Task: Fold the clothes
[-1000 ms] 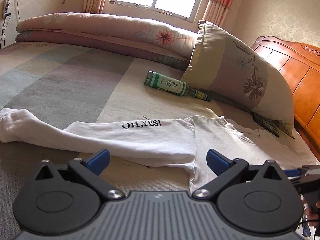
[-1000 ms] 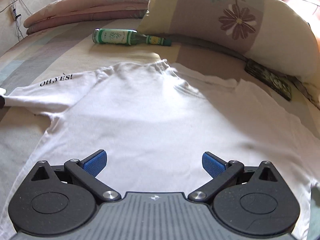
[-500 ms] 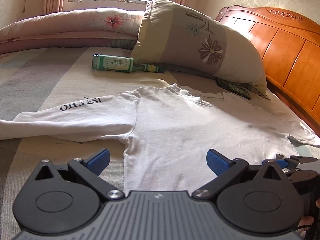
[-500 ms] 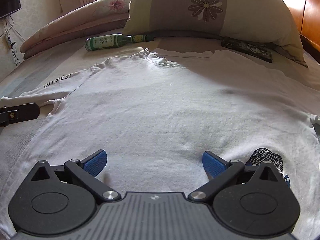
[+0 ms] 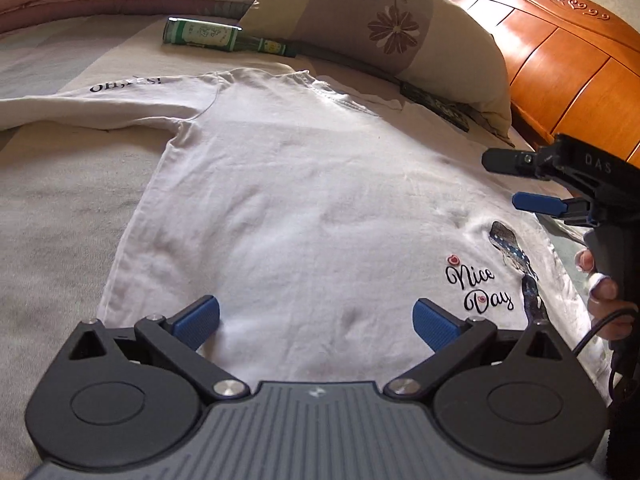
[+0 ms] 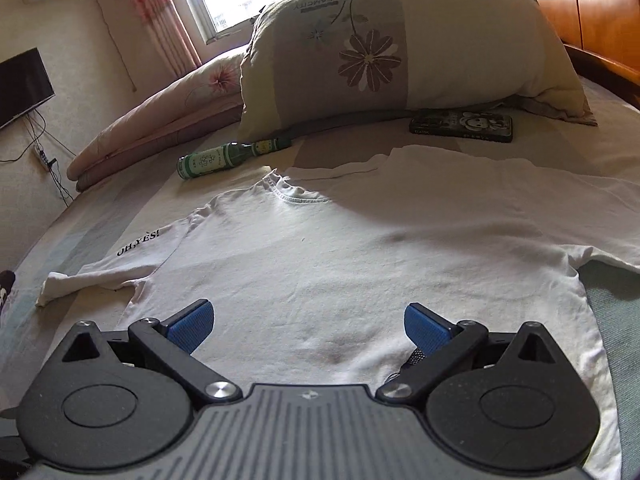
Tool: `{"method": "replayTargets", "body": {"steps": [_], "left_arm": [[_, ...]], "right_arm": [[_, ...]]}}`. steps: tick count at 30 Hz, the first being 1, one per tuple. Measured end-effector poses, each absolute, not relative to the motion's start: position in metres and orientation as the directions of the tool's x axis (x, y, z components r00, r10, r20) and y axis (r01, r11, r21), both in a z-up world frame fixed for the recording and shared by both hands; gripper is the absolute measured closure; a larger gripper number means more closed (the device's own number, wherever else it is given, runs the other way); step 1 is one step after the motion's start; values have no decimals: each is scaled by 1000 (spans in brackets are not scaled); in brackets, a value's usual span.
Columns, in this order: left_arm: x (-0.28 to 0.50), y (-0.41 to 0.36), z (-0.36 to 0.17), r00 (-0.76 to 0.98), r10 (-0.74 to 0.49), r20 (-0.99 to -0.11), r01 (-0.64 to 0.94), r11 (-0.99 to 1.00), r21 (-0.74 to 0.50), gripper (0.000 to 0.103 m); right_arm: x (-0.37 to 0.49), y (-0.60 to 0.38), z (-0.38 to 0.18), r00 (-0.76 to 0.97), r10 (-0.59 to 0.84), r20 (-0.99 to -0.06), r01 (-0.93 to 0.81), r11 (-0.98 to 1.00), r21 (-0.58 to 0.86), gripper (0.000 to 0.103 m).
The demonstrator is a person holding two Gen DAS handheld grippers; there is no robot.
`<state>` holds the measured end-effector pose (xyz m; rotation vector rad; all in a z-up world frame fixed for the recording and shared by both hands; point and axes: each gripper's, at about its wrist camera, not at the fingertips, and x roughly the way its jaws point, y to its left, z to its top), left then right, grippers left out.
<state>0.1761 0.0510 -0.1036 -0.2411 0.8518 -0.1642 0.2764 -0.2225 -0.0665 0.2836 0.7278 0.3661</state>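
Note:
A white T-shirt (image 5: 288,200) (image 6: 360,252) lies spread flat on the bed, collar toward the pillow. One sleeve reads "OH,YES!" and a turned-up bit of hem shows a "Nice Day" print (image 5: 480,288). My left gripper (image 5: 316,320) hovers open over the shirt's lower edge, nothing between its blue pads. My right gripper (image 6: 306,324) is open too, low over the hem. In the left wrist view the right gripper (image 5: 516,180) appears at the right edge, held by a hand (image 5: 604,284).
A green glass bottle (image 5: 216,36) (image 6: 224,158) lies beyond the collar. A large flowered pillow (image 6: 400,52) leans near the wooden headboard (image 5: 560,64). A dark patterned phone case (image 6: 460,124) lies by the pillow. A folded quilt (image 6: 160,120) lines the far side.
Both grippers swung right and drew nearer to the shirt's lower edge. The "Nice Day" print came into the left view. The right gripper now shows higher at that view's right edge.

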Motion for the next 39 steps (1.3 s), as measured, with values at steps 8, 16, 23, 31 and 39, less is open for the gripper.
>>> {"method": "replayTargets", "body": {"steps": [8, 16, 23, 31, 39], "left_arm": [[215, 87, -79, 683, -223, -695, 42, 963, -267, 1], [242, 112, -107, 696, -274, -664, 14, 929, -369, 1], [232, 143, -86, 698, -274, -662, 27, 934, -358, 1], [277, 268, -30, 810, -50, -584, -198, 915, -352, 1], [326, 360, -45, 763, -57, -644, -322, 830, -455, 1]], "right_arm": [[278, -210, -72, 688, 461, -560, -254, 876, 409, 0], [296, -187, -87, 651, 453, -610, -227, 882, 413, 0], [306, -170, -99, 604, 509, -613, -195, 841, 505, 0], [305, -144, -98, 602, 505, -618, -254, 855, 452, 0], [321, -142, -108, 575, 597, -560, -207, 768, 606, 0]]}}
